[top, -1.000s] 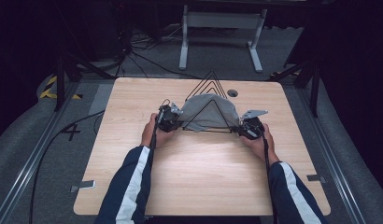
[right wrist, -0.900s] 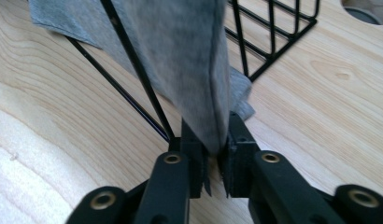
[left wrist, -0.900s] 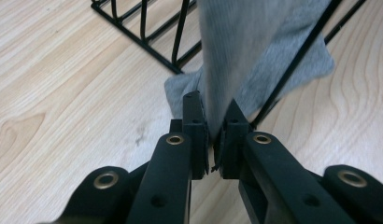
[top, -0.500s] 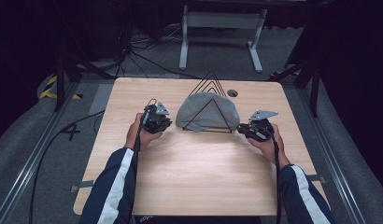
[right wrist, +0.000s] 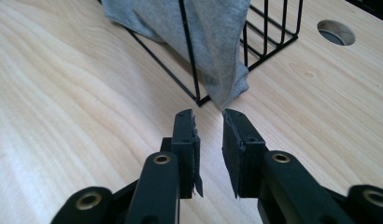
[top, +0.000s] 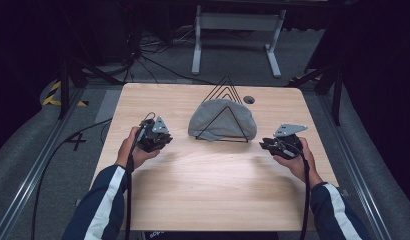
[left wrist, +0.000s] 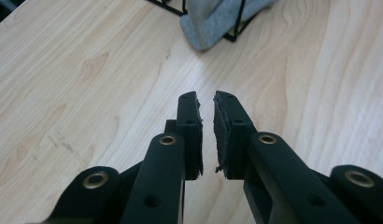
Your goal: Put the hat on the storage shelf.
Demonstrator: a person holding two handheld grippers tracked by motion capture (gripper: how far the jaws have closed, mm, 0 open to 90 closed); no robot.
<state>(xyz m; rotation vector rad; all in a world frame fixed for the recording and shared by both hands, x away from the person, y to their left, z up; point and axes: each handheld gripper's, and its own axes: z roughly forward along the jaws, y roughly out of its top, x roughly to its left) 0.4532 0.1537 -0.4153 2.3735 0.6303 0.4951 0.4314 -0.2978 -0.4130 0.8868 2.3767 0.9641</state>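
Your left gripper (top: 154, 135) and right gripper (top: 280, 144) hover empty, jaws a narrow gap apart, flanking the grey cloth (top: 220, 120) draped on the wire rack (top: 224, 112) toward the desk's (top: 203, 195) far edge.

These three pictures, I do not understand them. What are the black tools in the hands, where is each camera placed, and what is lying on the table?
A person sits at a wooden table and holds a hand-operated gripper, a tool with two black jaws, in each hand. The wide picture comes from a camera above; it shows the left gripper and the right gripper. Each of the other two pictures comes from a small camera riding on one gripper and looking along its jaws. On the table stands a black wire rack with a grey cloth draped over it. Both grippers are slightly open, holding nothing, apart from the cloth.
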